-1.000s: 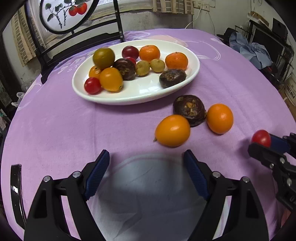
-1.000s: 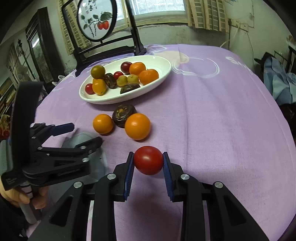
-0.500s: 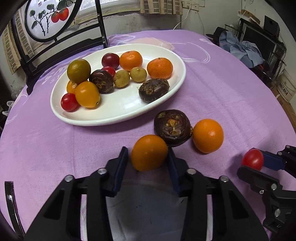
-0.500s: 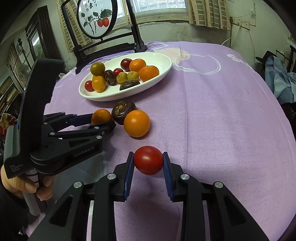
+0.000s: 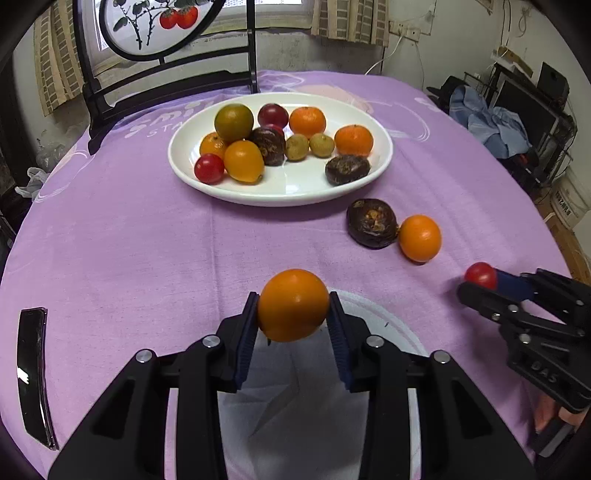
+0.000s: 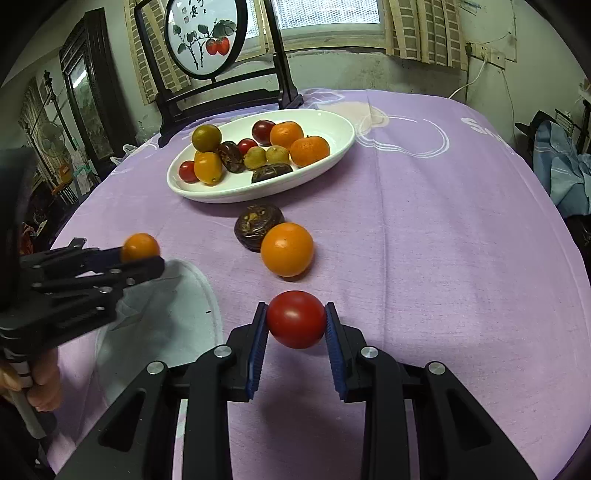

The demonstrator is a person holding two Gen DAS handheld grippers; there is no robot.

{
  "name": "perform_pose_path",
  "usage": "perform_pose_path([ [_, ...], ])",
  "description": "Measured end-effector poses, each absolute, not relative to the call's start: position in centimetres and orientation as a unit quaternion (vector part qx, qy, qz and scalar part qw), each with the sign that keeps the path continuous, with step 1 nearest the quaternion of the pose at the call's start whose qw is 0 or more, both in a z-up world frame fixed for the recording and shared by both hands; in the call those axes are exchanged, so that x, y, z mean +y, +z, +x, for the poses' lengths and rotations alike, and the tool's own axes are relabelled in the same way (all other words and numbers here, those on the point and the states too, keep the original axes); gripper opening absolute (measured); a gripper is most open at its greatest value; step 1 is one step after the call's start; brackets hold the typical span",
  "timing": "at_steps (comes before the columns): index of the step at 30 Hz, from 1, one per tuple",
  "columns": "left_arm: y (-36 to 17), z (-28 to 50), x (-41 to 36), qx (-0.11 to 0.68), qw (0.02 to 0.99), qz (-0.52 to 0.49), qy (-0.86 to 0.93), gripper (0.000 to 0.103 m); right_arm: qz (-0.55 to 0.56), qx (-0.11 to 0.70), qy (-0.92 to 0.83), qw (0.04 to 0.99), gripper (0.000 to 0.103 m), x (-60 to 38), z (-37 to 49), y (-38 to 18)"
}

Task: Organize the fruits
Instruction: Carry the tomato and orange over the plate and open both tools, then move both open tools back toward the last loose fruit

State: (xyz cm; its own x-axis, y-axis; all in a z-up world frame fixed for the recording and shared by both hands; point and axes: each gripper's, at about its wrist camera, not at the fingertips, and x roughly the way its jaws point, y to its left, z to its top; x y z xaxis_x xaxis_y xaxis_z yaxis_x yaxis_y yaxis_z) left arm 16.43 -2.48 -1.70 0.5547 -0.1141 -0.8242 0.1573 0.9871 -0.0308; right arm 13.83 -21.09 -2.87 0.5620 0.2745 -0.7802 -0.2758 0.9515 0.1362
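My left gripper (image 5: 292, 320) is shut on an orange fruit (image 5: 293, 305), held above the purple tablecloth. From the right wrist view the same gripper (image 6: 144, 254) shows at the left with the orange fruit (image 6: 140, 247). My right gripper (image 6: 295, 326) is shut on a red tomato (image 6: 296, 319), seen in the left wrist view as a small red tomato (image 5: 480, 274). A dark wrinkled fruit (image 5: 372, 223) and a second orange (image 5: 420, 238) lie on the cloth in front of the white oval plate (image 5: 295, 190), which holds several fruits.
A white cloth or mat (image 6: 173, 314) lies on the table under the left gripper. A dark chair with a round painted panel (image 6: 201, 33) stands behind the table. A dark phone-like strip (image 5: 32, 373) lies near the left table edge. A person's hand (image 6: 40, 384) grips the left handle.
The left gripper went forward and shut on the orange fruit that lay on the cloth, then lifted it and drew back. The right gripper kept still with the tomato.
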Motion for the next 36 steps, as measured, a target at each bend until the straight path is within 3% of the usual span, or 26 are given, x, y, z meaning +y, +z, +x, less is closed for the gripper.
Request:
perform_pose_path([
  [12, 3.0, 19.2, -2.8, 0.422, 0.901, 0.025, -0.099, 0.036, 0.024, 0.397, 0.189, 0.898, 0.031, -20.2, 15.0, 1.9],
  [19, 2.1, 24.2, -3.0, 0.433, 0.898, 0.006, -0.085, 0.036, 0.031, 0.392, 0.195, 0.899, 0.031, -19.2, 19.7, 3.6],
  [32, -0.4, 27.8, -2.8, 0.452, 0.89, 0.004, -0.067, 0.036, 0.035, 0.431, 0.181, 0.883, 0.031, -16.7, 28.0, 0.7],
  [36, -1.2, 28.6, -2.6, 0.46, 0.885, -0.008, -0.063, 0.041, 0.059, 0.447, 0.181, 0.874, 0.032, -16.3, 29.7, -0.8],
])
